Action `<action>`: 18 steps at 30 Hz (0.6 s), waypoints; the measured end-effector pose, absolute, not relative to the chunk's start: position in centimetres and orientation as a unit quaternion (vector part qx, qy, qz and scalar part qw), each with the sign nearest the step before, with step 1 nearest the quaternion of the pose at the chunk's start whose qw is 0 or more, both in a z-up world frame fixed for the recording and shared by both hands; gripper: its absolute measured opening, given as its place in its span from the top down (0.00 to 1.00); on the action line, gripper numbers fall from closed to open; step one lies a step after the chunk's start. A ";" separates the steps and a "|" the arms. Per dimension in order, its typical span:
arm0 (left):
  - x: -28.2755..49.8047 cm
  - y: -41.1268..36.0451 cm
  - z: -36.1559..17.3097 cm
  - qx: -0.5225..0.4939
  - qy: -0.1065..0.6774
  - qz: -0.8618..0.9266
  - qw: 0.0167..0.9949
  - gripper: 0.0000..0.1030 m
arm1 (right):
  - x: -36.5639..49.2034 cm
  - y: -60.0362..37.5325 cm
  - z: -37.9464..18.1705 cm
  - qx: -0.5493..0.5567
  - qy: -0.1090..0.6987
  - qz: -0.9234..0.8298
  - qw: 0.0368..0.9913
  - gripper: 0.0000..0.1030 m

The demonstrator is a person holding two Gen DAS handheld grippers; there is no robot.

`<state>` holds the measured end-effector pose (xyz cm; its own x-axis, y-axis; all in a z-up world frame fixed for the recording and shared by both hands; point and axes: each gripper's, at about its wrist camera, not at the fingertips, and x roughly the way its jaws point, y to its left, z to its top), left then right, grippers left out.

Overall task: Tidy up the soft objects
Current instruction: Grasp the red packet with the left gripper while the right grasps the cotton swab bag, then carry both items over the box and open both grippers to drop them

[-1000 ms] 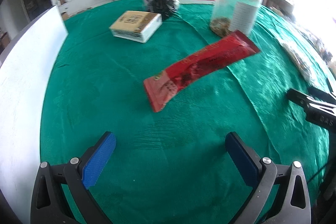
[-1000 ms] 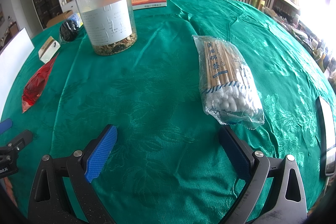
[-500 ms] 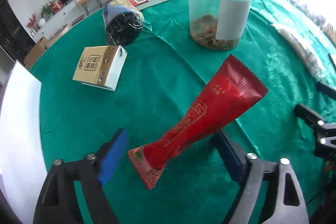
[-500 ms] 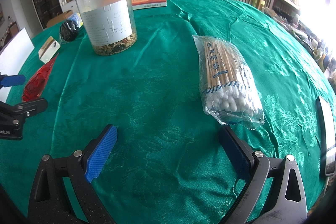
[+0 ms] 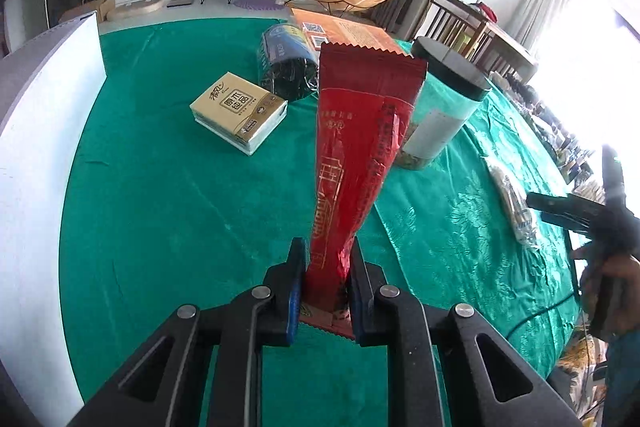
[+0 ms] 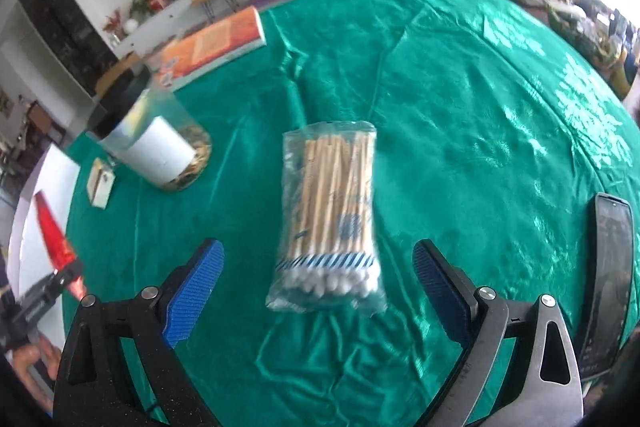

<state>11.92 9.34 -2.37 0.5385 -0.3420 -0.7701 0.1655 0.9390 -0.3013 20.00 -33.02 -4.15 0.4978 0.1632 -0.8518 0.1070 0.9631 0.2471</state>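
Right tongs (image 6: pixel 316 281) spread wide over cotton swab bag (image 6: pixel 332 223) on green tablecloth (image 6: pixel 460 115).

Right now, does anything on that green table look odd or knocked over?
Nothing looks spilled or damaged. The dark foil-wrapped roll lies on its side by the orange book. The red packet stands up only because the left gripper pinches its bottom end.
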 end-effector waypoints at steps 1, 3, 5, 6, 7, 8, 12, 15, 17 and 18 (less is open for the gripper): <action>11.4 9.4 -2.0 -0.099 0.455 -0.148 0.872 0.82 | 21.5 -33.6 -5.0 0.134 0.520 0.019 0.843 0.07; 11.3 9.5 -1.2 -0.098 0.454 -0.151 0.872 0.82 | 23.2 -33.0 -6.1 0.111 0.538 0.023 0.835 0.08; 10.8 9.9 -0.5 -0.103 0.451 -0.153 0.873 0.82 | 23.8 -31.2 -7.2 0.073 0.565 0.042 0.821 0.31; 10.4 10.2 -0.1 -0.110 0.449 -0.155 0.873 0.82 | 23.6 -30.1 -6.9 0.025 0.558 0.026 0.829 0.52; 10.0 10.5 0.4 -0.118 0.445 -0.158 0.874 0.82 | 23.3 -29.6 -6.5 0.006 0.559 0.018 0.829 0.64; 9.3 11.0 1.2 -0.127 0.438 -0.162 0.875 0.82 | 23.0 -29.8 -6.0 0.026 0.557 0.020 0.830 0.68; 6.8 13.9 4.6 -0.140 0.409 -0.161 0.887 0.82 | 19.3 -28.0 -1.0 0.028 0.513 0.050 0.856 0.68; 4.7 17.9 7.5 -0.144 0.388 -0.136 0.900 0.82 | 16.5 -23.0 3.4 0.030 0.488 0.136 0.862 0.68; 3.3 21.0 8.8 -0.145 0.380 -0.107 0.907 0.82 | 14.7 -18.2 6.4 0.029 0.467 0.201 0.861 0.68; 2.4 22.9 9.4 -0.144 0.375 -0.086 0.912 0.82 | 13.9 -15.5 7.7 0.032 0.457 0.236 0.857 0.68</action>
